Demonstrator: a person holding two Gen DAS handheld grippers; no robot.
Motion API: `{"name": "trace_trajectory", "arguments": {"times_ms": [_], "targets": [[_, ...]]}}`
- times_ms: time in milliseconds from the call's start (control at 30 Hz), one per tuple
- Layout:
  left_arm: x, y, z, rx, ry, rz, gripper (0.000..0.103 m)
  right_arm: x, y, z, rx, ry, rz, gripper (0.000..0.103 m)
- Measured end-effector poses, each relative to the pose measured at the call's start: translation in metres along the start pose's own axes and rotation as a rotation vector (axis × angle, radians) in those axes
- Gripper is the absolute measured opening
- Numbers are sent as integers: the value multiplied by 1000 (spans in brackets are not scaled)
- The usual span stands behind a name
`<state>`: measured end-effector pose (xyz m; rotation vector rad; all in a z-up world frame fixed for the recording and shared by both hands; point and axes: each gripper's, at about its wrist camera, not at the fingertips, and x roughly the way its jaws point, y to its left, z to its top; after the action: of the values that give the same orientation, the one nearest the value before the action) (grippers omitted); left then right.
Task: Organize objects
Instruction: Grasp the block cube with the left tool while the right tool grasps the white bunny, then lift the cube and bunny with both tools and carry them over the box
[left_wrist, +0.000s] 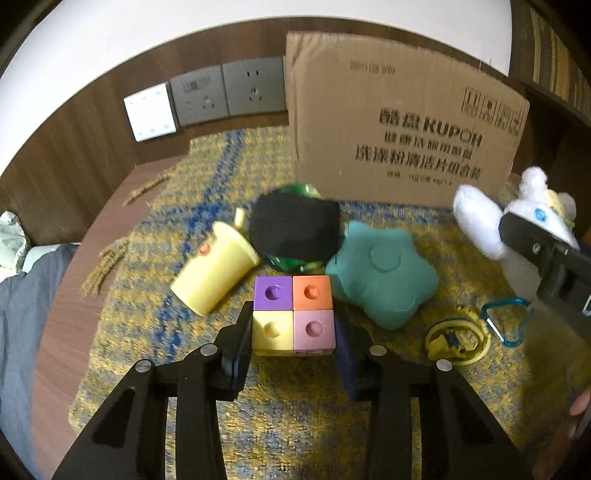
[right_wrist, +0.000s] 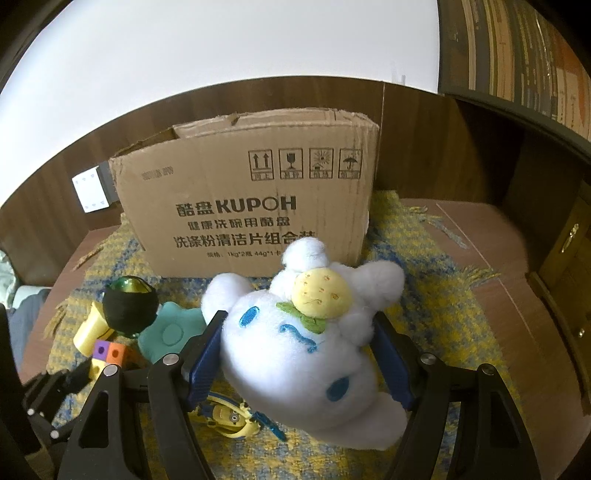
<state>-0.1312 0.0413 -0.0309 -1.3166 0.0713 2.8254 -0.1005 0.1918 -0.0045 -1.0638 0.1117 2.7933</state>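
The four-colour block cube (left_wrist: 294, 315), purple, orange, yellow and pink with round dimples, sits on the yellow-blue woven mat (left_wrist: 184, 184), pinched between the left gripper (left_wrist: 293, 345) pads. The right gripper (right_wrist: 299, 360) clamps a white plush toy (right_wrist: 314, 347). The cardboard box (right_wrist: 243, 192) stands behind; bare mat lies left of the yellow cup (left_wrist: 216, 269).

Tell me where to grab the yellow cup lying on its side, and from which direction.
Grip the yellow cup across its tapered body, midway along, coming from above with fingers either side. It lies tipped on the woven mat, rim toward the black round object, so the sides are exposed; its lid end and straw look too crowded, probably.
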Motion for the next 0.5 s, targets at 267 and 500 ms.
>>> {"name": "trace_trajectory", "arguments": {"times_ms": [267, 500], "targets": [[-25, 4, 17, -9, -75, 17, 39, -14, -1, 7, 4, -36, 6, 74], [-43, 3, 32, -11, -123, 22, 39, -27, -4, 19, 5, -68, 13, 74]]}}
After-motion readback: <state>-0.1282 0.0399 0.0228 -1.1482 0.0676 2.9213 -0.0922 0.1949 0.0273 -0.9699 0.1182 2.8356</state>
